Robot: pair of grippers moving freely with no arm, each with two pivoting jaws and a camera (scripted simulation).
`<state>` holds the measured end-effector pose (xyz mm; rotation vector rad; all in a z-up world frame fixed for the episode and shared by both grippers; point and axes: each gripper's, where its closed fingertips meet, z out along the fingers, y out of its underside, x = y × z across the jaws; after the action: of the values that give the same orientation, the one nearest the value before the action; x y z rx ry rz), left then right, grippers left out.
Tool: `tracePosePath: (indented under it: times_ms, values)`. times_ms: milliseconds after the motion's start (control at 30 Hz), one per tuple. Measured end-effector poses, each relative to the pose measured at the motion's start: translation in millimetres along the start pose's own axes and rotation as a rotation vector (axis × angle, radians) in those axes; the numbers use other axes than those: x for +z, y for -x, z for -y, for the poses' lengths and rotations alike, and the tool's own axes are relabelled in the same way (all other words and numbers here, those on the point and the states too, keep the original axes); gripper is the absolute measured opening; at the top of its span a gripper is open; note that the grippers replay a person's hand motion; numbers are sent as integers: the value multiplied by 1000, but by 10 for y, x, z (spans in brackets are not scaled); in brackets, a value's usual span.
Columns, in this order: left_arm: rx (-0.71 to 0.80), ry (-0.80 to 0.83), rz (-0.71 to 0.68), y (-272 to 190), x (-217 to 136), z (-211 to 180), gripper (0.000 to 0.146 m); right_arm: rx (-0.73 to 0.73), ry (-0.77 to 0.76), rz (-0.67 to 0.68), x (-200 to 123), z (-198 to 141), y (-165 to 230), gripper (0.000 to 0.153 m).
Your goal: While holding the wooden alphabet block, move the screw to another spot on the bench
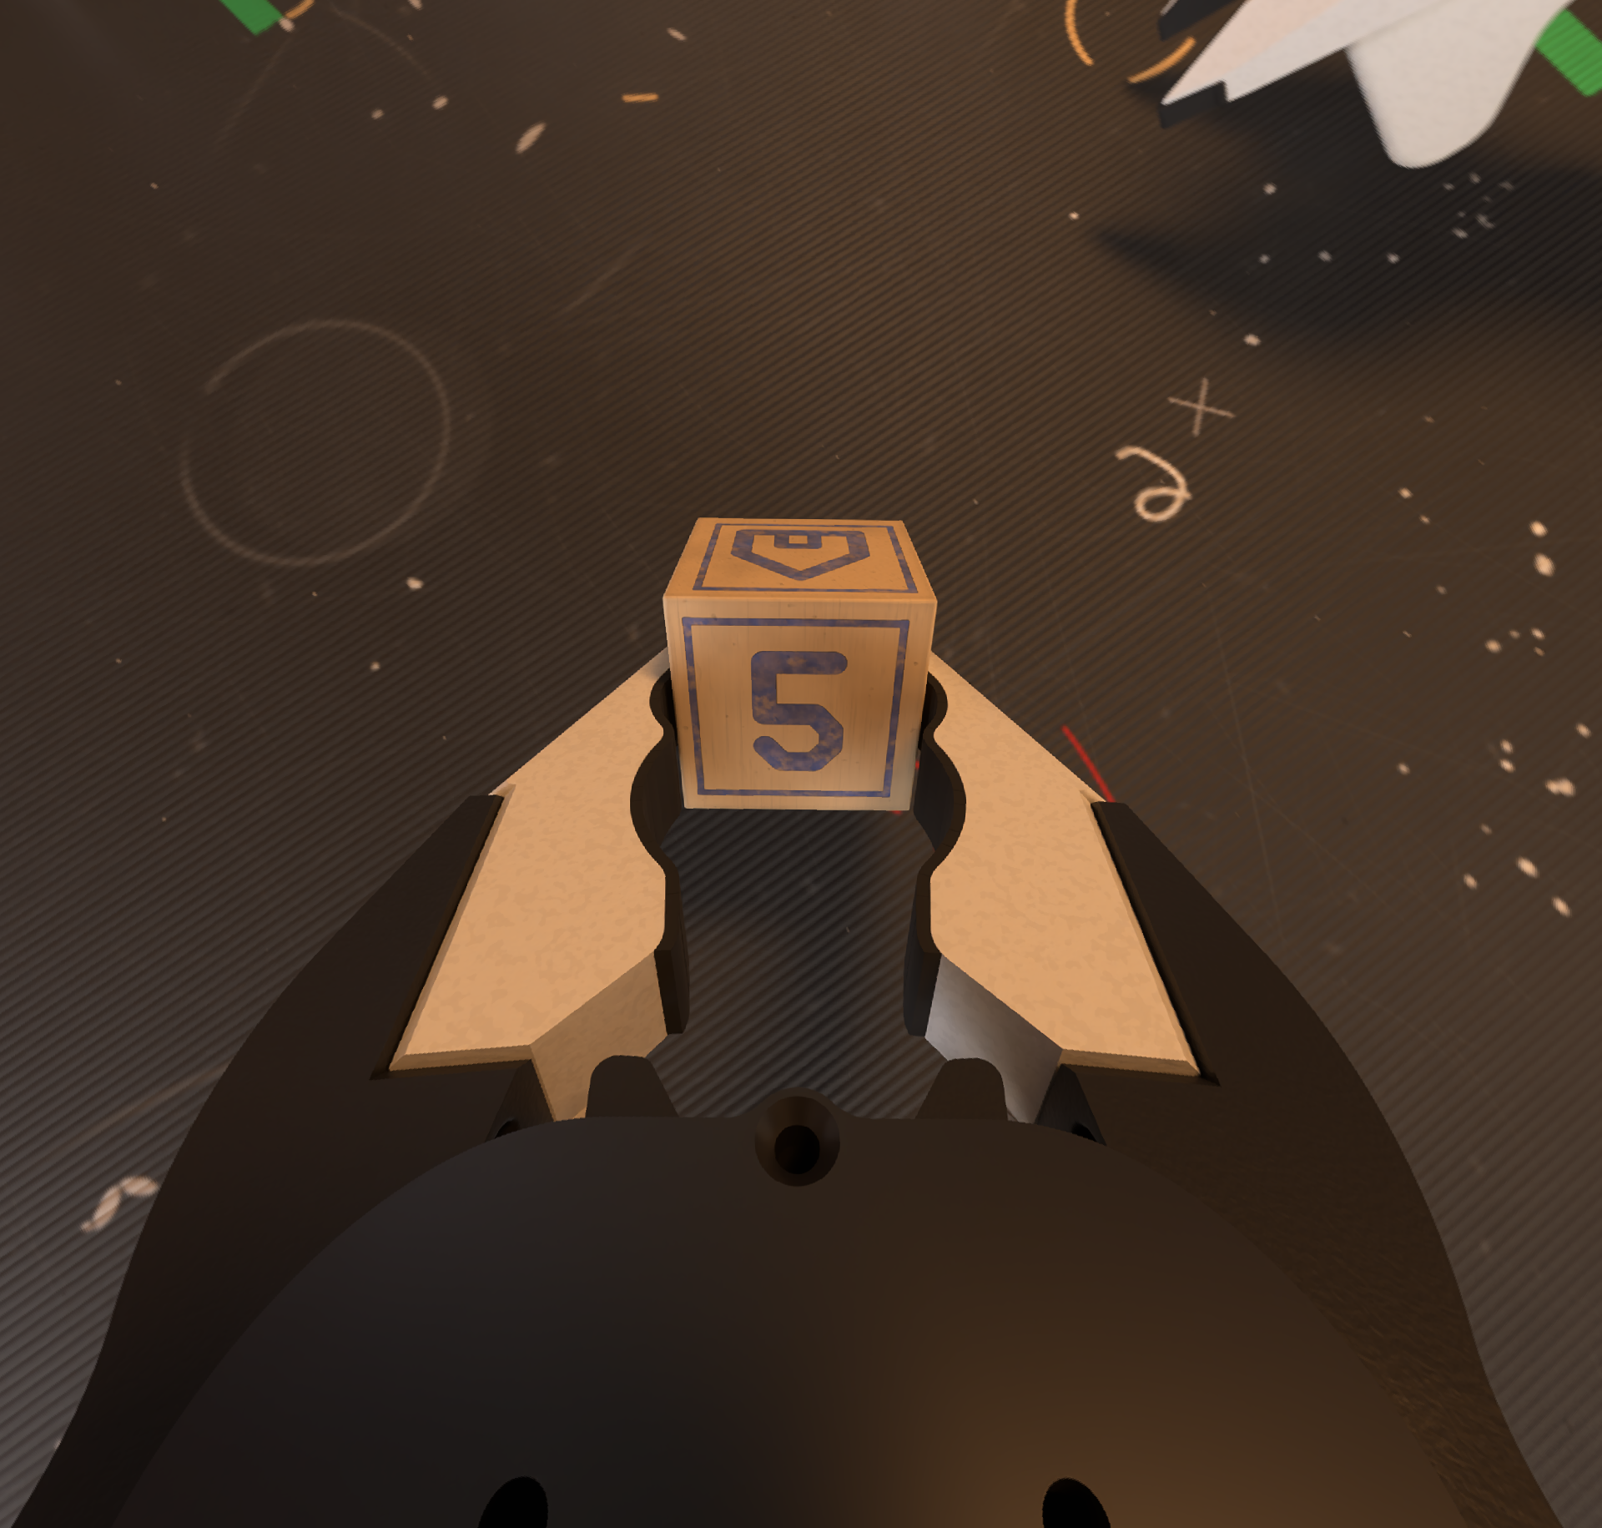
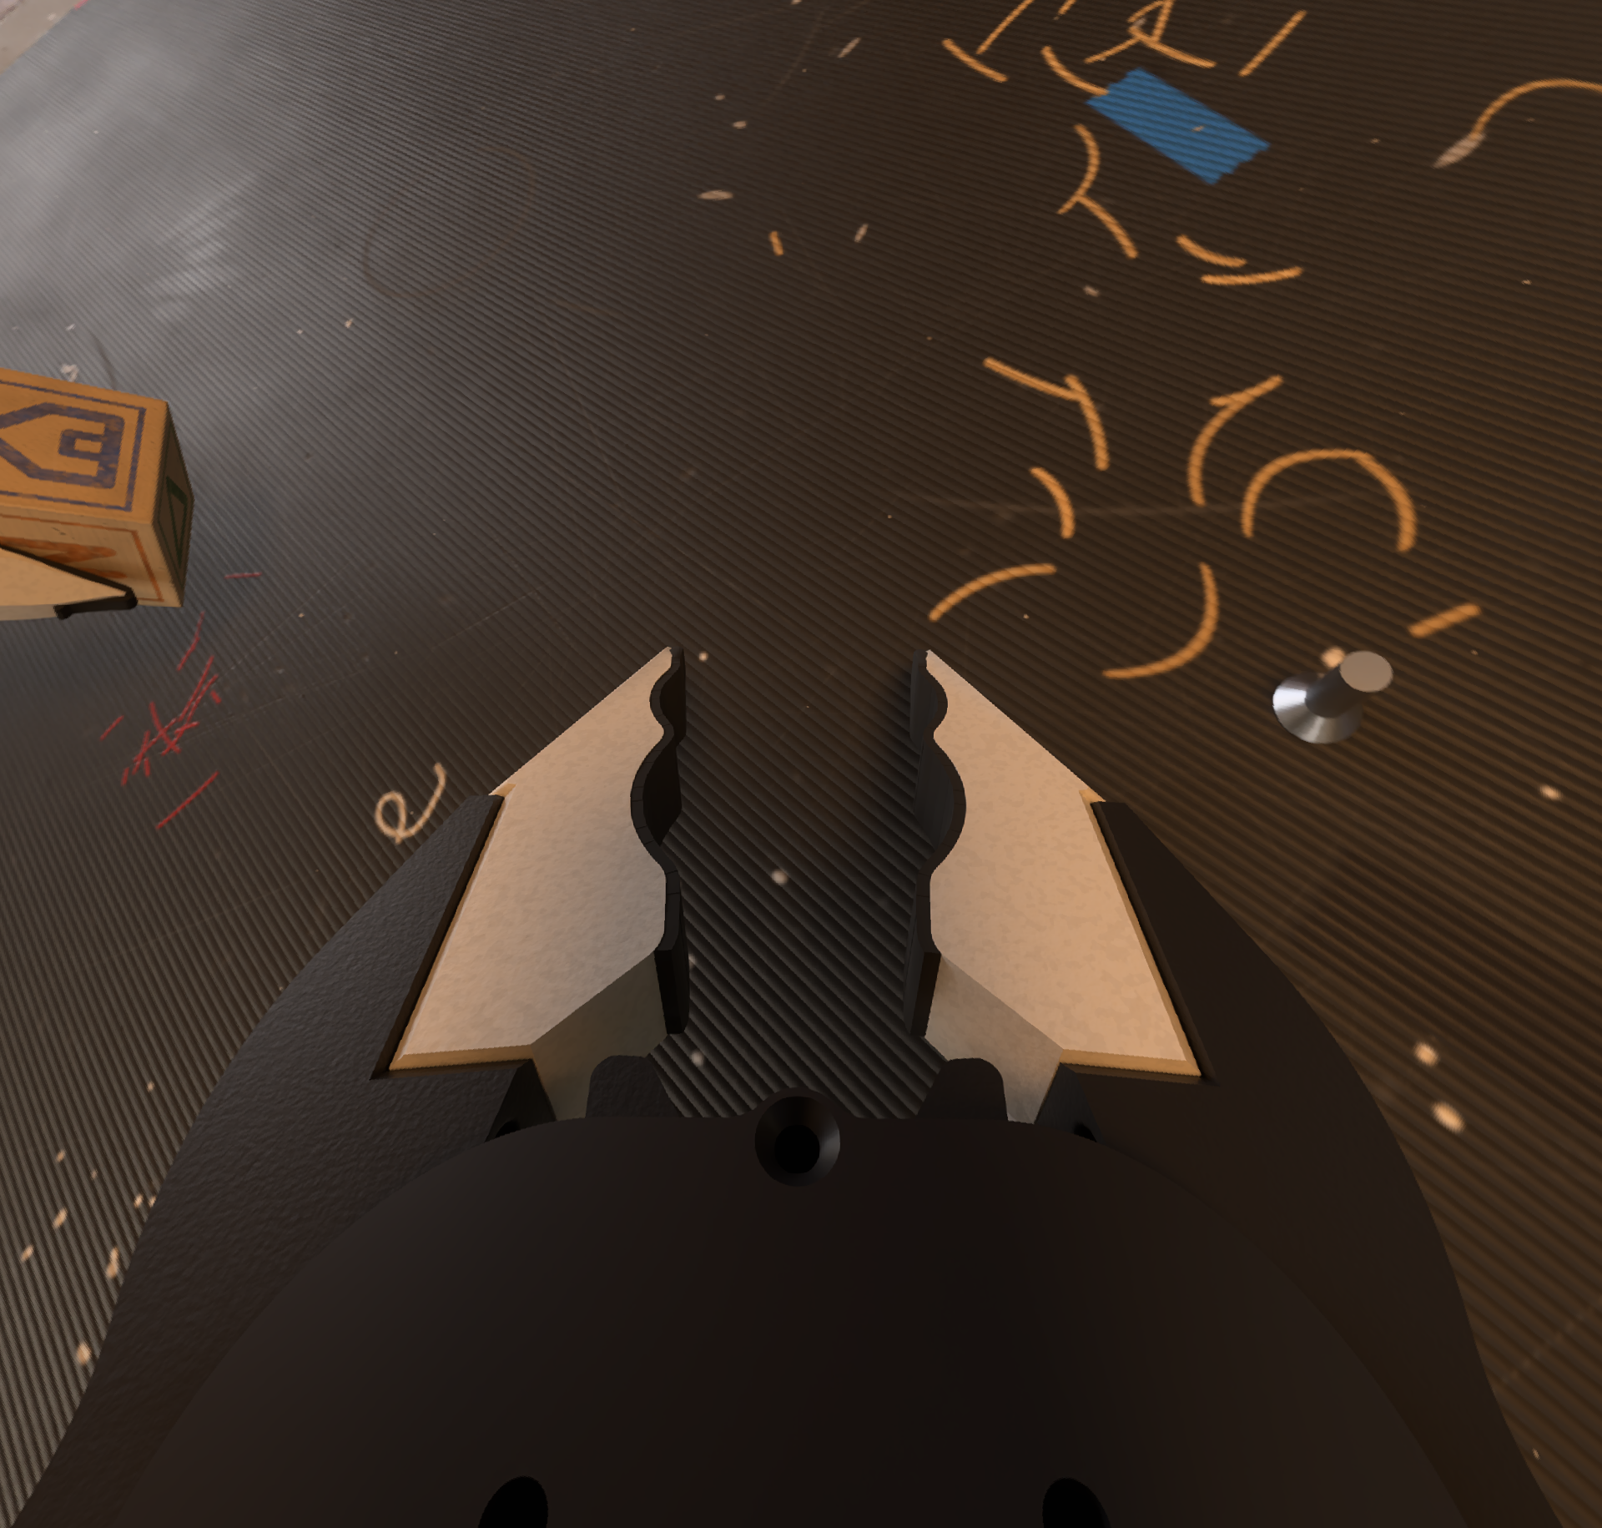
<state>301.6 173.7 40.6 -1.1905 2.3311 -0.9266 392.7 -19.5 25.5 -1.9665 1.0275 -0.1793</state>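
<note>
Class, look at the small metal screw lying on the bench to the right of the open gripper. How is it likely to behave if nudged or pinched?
The screw looks smooth and shiny, so it may slip between the fingers. Its round shaft and wide flat head suggest that, nudged, it would probably roll in an arc. It looks small and likely stiff.

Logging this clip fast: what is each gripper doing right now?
Left gripper: shut on the wooden alphabet block.
Right gripper: open, nothing between its jaws; the screw stands on the bench to its right.
</note>
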Motion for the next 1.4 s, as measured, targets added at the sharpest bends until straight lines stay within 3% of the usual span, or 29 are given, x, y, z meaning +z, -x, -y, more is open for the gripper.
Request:
tracePosePath:
  times_ms: [267,400,500,567,667,767,867,967,1067,1200,1400]
  values:
    - [29,-41,50,152,135,93,52,73,-41,-6,1,-6,-37,53]
    - [26,-65,86,310,90,74,52,5,-6,22,25,21,56,55]
    - [-20,-153,-5,264,-63,145,52,-54,-117,-69,-294,233,-140,53]
    - [-37,-227,-85,249,-191,197,52,-130,-211,-138,-532,365,-359,43]
    - [-39,-288,-198,365,-308,295,52,-253,-24,-225,-526,243,-726,43]
    - [-70,-349,-273,576,-392,426,52,-295,91,-200,-388,175,-875,44]
    - [-133,-402,-312,781,-473,432,52,-349,171,-212,-276,132,-967,32]
    - [-188,-450,-285,953,-579,357,52,-359,256,-253,-209,43,-1084,23]
    - [-218,-479,-227,1081,-696,269,52,-343,242,-244,-174,46,-1111,8]
    - [-263,-533,-142,1197,-837,224,52,-325,280,-231,-217,61,-1178,8]
    - [-282,-558,-39,1289,-834,218,52,-231,243,-431,-967,7,-1476,8]
